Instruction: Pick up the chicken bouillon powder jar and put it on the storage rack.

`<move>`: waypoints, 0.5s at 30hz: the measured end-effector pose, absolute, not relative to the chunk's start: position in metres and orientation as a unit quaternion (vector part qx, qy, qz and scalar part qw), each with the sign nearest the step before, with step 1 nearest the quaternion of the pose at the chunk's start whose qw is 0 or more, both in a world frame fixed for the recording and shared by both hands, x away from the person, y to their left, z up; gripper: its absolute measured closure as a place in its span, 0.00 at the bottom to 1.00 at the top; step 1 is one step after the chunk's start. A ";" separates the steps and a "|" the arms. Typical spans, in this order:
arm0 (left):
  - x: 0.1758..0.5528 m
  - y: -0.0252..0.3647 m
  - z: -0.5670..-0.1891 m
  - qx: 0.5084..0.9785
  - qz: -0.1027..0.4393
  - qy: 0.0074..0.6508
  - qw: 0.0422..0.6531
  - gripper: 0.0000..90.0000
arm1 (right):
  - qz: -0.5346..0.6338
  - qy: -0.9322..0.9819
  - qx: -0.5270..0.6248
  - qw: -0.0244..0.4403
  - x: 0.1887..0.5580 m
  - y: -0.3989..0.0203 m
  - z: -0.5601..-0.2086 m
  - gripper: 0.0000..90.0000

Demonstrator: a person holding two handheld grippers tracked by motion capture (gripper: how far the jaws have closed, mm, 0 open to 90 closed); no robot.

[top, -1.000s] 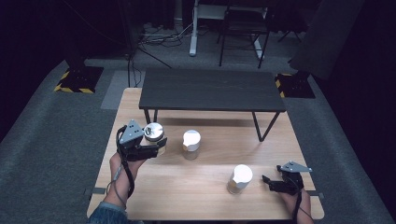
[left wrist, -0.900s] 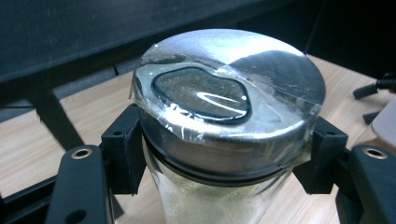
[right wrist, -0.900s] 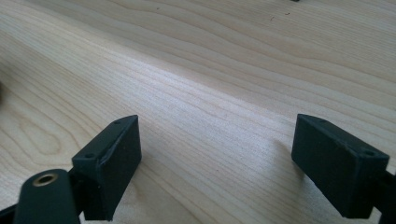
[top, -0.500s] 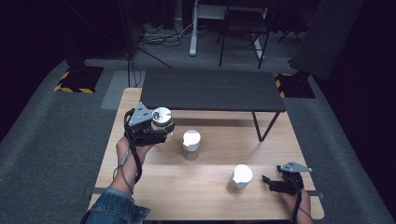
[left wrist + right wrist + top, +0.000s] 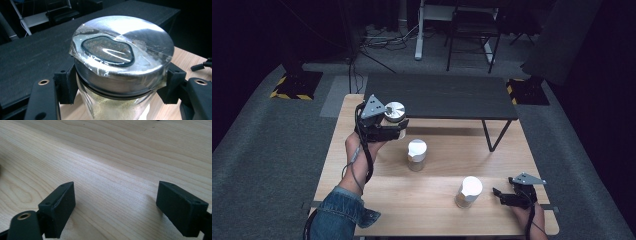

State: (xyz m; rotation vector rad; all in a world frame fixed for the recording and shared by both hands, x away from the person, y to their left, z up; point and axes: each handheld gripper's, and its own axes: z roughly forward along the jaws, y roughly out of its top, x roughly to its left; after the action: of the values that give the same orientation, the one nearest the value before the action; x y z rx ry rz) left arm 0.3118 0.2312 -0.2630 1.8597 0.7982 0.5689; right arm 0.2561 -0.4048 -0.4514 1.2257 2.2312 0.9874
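Three glass jars with round silver lids are seen; one glass jar with a taped silver lid (image 5: pixel 122 47), holding pale powder, is pinched just below its lid by the left tongs (image 5: pixel 393 129) and held upright above the wooden counter (image 5: pixel 492 160), just before the raised black shelf (image 5: pixel 442 95); the others (image 5: pixel 417 154) (image 5: pixel 469 191) are left standing; the right tongs (image 5: pixel 115 205) are spread, empty, beside the nearer jar.
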 end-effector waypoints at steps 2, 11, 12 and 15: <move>0.314 0.230 -0.260 0.768 0.236 0.329 0.497 0.35 | 0.354 0.800 0.439 0.204 0.256 -0.405 -0.451 0.17; 0.328 0.218 -0.248 0.763 0.240 0.326 0.503 0.35 | 0.354 0.801 0.438 0.203 0.257 -0.405 -0.451 0.17; 0.329 0.217 -0.247 0.763 0.241 0.326 0.503 0.35 | 0.354 0.801 0.438 0.203 0.257 -0.405 -0.451 0.17; 0.334 0.212 -0.245 0.763 0.244 0.322 0.504 0.35 | 0.354 0.800 0.438 0.203 0.257 -0.405 -0.451 0.17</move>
State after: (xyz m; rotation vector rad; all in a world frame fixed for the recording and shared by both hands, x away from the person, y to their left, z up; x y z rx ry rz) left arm 0.3343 0.2120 -0.2447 1.8427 0.7780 0.5881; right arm 0.2567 -0.4053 -0.4514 1.2235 2.2337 0.9891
